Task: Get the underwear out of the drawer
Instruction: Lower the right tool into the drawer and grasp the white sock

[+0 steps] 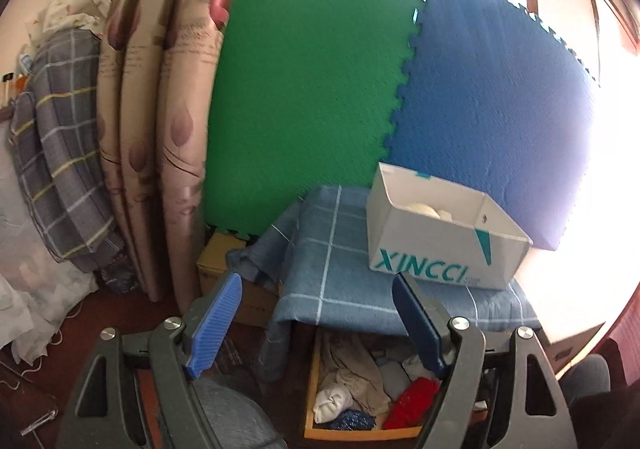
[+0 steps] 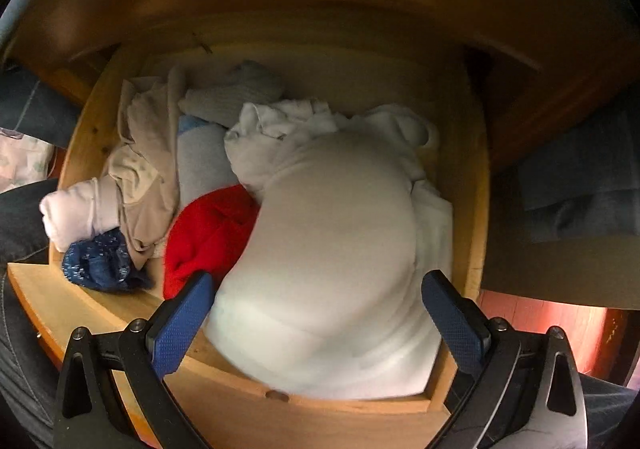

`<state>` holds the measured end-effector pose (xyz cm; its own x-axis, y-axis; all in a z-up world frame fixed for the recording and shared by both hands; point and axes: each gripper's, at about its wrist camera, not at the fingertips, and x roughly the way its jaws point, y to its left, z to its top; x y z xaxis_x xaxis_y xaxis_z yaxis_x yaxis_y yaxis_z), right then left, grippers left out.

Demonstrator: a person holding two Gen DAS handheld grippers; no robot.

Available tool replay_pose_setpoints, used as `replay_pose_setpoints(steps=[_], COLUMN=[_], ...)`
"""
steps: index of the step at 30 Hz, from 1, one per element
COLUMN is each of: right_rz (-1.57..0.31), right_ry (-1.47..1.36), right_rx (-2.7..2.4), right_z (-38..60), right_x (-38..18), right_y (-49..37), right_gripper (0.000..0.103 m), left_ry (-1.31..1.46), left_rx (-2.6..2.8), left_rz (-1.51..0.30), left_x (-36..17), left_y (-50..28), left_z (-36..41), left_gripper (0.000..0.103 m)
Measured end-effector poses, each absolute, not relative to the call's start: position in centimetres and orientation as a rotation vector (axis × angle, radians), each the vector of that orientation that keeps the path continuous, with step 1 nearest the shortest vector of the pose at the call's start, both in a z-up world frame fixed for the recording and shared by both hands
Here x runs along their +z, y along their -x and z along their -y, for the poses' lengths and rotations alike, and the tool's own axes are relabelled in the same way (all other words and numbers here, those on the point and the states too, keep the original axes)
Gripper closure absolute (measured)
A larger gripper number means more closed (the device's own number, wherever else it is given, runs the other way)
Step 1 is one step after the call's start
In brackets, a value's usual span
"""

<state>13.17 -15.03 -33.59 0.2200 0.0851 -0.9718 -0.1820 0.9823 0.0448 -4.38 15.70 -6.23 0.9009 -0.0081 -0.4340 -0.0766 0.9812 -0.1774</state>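
The wooden drawer (image 2: 474, 185) stands pulled out and is full of rolled garments. A large white padded piece of underwear (image 2: 340, 249) lies at its front right, blurred. Next to it are a red piece (image 2: 208, 229), a dark blue patterned piece (image 2: 100, 261), a pale pink roll (image 2: 72, 213) and beige cloth (image 2: 148, 153). My right gripper (image 2: 316, 323) is open just above the drawer, its blue fingers on either side of the white piece, not closed on it. My left gripper (image 1: 316, 323) is open and empty, held higher; the drawer (image 1: 310, 393) shows below it.
A white XINCCI shoebox (image 1: 436, 249) sits on a blue checked cloth (image 1: 340, 273) over the cabinet top. Green (image 1: 312, 81) and blue foam mats (image 1: 492, 101) lean behind it. Curtains (image 1: 172, 89) and a grey plaid quilt (image 1: 60, 153) are to the left.
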Motion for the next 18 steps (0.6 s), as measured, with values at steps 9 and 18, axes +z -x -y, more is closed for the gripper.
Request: replay_pose_setpoints(steps=[9, 18], right_rz=[-1.402, -1.284], right_ry=[0.040, 0.104], right_rx=[0.221, 0.234], right_z=[15.4, 14.5], right_x=[-35.8, -33.4], right_y=[-13.6, -11.3], right_gripper=[0.041, 0.091], left_ry=[0.186, 0.122], left_rx=[0.093, 0.088], left_rz=[-0.310, -0.283], left_x=[-0.8, 1.4], left_y=[5.6, 5.3], left_z=[-15.9, -13.5], left_gripper=[0.023, 0.023])
